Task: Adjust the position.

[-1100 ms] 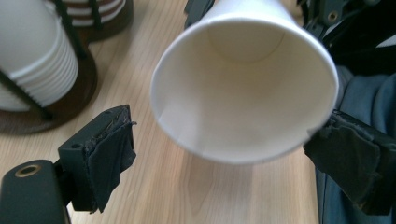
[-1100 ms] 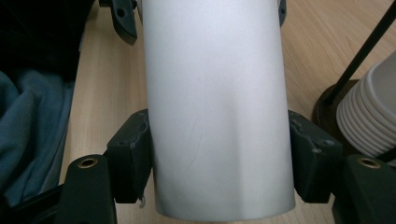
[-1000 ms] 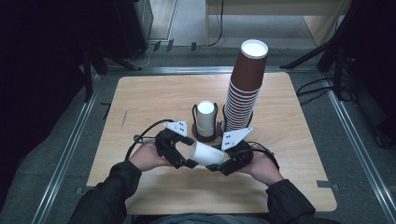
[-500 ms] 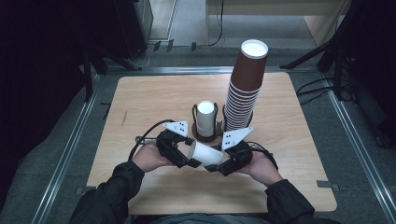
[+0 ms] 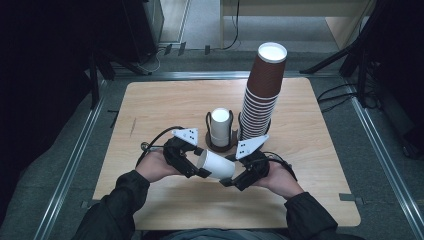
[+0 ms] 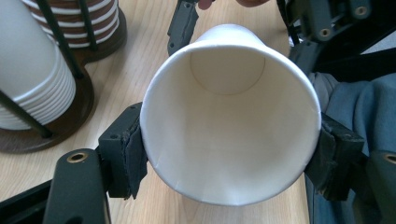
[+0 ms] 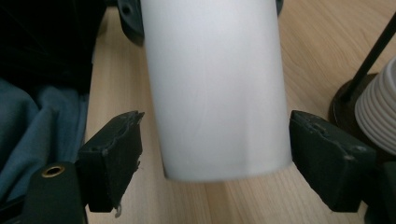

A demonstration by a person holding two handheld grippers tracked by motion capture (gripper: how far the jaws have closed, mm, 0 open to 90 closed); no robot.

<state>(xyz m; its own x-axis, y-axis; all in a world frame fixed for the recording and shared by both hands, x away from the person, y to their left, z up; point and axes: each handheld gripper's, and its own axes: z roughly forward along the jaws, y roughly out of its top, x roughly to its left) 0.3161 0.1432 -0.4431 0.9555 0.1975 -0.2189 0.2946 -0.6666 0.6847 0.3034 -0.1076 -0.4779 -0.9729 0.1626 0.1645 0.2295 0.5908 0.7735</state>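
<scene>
A white paper cup (image 5: 216,164) lies level above the near middle of the table, between my two grippers. Its open mouth (image 6: 229,116) faces the left gripper (image 5: 197,162). That gripper's jaws have just been closing, and both pads (image 6: 122,154) now press on the rim, slightly squeezing it. The cup's closed end (image 7: 215,84) points into the right gripper (image 5: 231,176). The right jaws have just been opening. Their pads (image 7: 116,154) stand a little off the cup wall on either side.
Just beyond the hands, a dark wire holder (image 5: 220,145) carries a short stack of white cups (image 5: 220,122). A tall leaning stack of brown cups (image 5: 262,95) stands to its right. The wooden table (image 5: 165,105) has open room at the left and far side.
The left jaws have drawn in onto the cup's rim, and the right jaws have spread off its closed end. Hands and cup have kept their place.
</scene>
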